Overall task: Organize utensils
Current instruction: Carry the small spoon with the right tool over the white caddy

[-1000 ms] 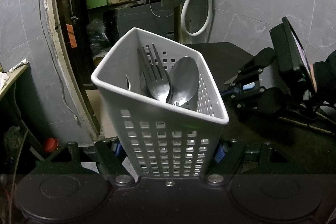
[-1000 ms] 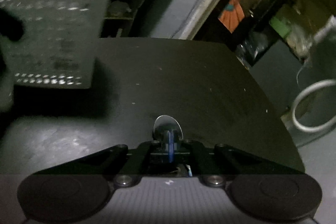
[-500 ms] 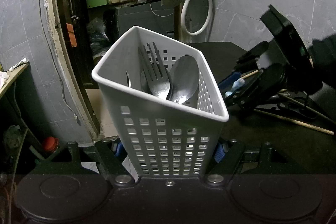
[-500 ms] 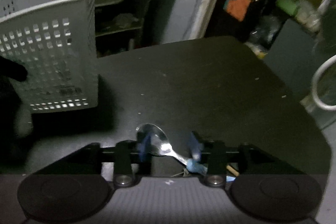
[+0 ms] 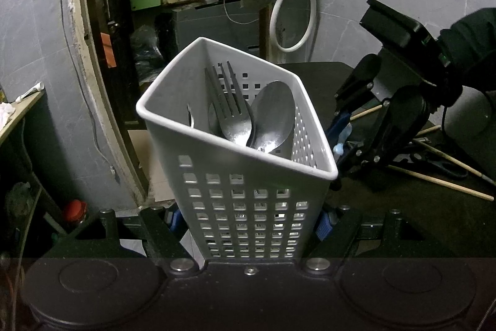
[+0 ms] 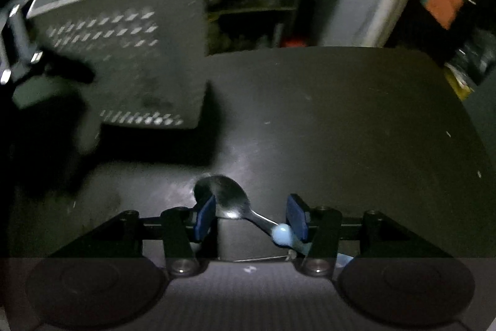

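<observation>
the left gripper (image 5: pixel 249 219) is clamped on the white basket (image 5: pixel 248 194), which holds a fork (image 5: pixel 231 110) and a spoon (image 5: pixel 274 114). the right gripper (image 6: pixel 251 219) has just opened; the blue-handled spoon (image 6: pixel 231 200) lies loose between its pads on the black table (image 6: pixel 341 129).

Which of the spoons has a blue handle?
The small spoon lying on the black table between the right claw's open pads. The large spoon in the white basket shows only metal.
</observation>
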Demonstrator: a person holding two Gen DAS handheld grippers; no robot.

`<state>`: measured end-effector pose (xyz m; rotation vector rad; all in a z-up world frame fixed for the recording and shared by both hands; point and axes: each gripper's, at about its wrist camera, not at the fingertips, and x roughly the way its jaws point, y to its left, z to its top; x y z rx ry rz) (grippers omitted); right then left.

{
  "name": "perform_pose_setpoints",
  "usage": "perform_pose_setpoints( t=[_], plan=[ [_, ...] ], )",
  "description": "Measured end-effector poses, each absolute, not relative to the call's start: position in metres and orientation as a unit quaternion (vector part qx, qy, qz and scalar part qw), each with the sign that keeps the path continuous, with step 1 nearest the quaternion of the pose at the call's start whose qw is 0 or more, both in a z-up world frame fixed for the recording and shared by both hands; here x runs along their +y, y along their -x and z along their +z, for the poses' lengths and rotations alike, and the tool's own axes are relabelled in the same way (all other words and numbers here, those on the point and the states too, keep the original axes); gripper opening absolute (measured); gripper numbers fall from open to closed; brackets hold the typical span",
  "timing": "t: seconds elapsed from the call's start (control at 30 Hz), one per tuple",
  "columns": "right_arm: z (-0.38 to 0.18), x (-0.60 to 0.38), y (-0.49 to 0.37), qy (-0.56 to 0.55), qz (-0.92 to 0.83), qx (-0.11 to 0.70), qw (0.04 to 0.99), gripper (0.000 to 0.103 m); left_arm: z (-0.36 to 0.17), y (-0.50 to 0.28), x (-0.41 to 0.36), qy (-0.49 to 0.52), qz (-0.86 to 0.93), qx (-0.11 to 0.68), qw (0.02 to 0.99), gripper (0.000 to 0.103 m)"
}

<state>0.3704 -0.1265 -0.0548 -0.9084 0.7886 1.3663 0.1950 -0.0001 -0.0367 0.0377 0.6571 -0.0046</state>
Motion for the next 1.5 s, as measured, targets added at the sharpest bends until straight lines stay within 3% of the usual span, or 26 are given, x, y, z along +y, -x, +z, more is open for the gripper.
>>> perform_pose_setpoints(
  t=[0.23,0.3,0.4,0.47,0.8,1.1,1.5],
  plan=[
    [-0.053,-0.113,-0.359,0.452,0.614,0.314,0.566,0.037,-0.037,-0.194,0.001,-0.017,0.001,0.322,0.946,0.077],
    [-0.052,-0.109,-0.353,0.470,0.615,0.305,0.555,0.037,-0.037,-0.193,0.001,-0.015,0.003,0.322,0.947,0.077],
    [-0.051,-0.106,-0.347,0.479,0.613,0.297,0.553,0.041,-0.037,-0.191,0.001,-0.014,0.006,0.322,0.947,0.077],
    [-0.047,-0.107,-0.345,0.475,0.618,0.297,0.551,0.050,-0.037,-0.190,0.000,-0.013,0.007,0.322,0.947,0.077],
    [-0.045,-0.110,-0.332,0.474,0.635,0.313,0.523,0.055,-0.036,-0.188,0.001,-0.011,0.009,0.320,0.947,0.076],
    [-0.058,-0.125,-0.346,0.384,0.632,0.336,0.584,0.049,-0.036,-0.188,0.001,-0.012,0.008,0.320,0.947,0.076],
    [-0.064,-0.123,-0.361,0.342,0.626,0.338,0.614,0.023,-0.036,-0.189,0.001,-0.014,0.007,0.322,0.947,0.076]
  ],
)
